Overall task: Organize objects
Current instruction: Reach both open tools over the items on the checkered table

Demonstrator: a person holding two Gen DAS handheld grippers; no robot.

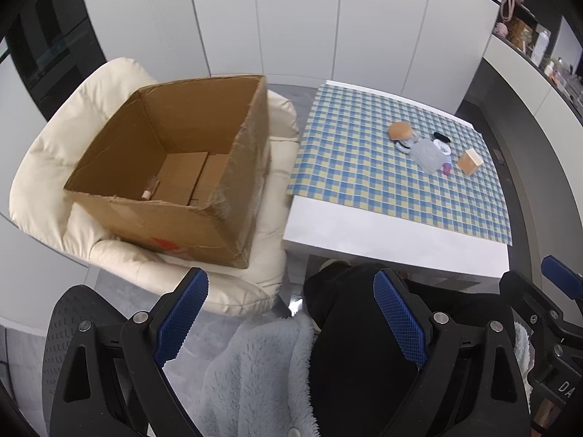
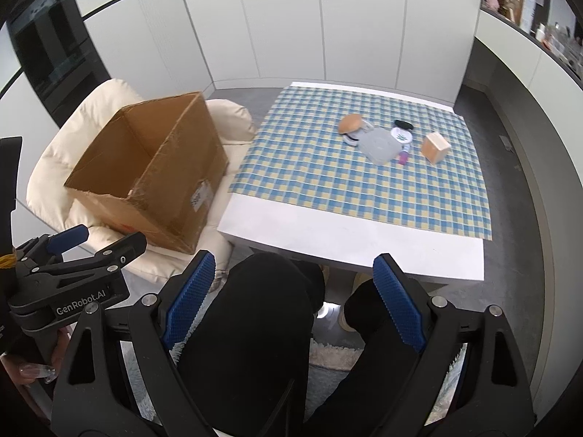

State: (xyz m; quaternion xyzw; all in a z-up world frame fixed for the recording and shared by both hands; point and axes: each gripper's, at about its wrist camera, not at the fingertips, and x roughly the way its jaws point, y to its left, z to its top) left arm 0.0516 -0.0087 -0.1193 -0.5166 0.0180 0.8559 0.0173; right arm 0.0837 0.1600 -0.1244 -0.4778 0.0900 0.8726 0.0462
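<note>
An open cardboard box (image 1: 175,167) (image 2: 145,171) rests on a cream cushioned chair (image 1: 54,153) (image 2: 62,153), with smaller cartons on its floor. On the checked tablecloth (image 1: 364,167) (image 2: 328,182) lies a cluster: a bun-shaped toy (image 1: 399,130) (image 2: 350,123), a grey square container (image 1: 427,154) (image 2: 379,145), a small white dish (image 2: 400,134), a black item (image 2: 402,123), a purple bit (image 2: 402,158) and a tan wooden block (image 1: 470,161) (image 2: 434,147). My left gripper (image 1: 291,313) and right gripper (image 2: 295,298) are both open and empty, held low over the person's lap, well short of the table.
A white low table (image 1: 382,236) (image 2: 346,236) carries the cloth. The person's dark-trousered legs (image 2: 255,327) and a pale fleece garment (image 1: 255,371) sit below the grippers. White cabinets stand behind; shelves with bottles (image 2: 528,7) are at the far right. The left gripper's body (image 2: 65,276) shows at the right wrist view's left edge.
</note>
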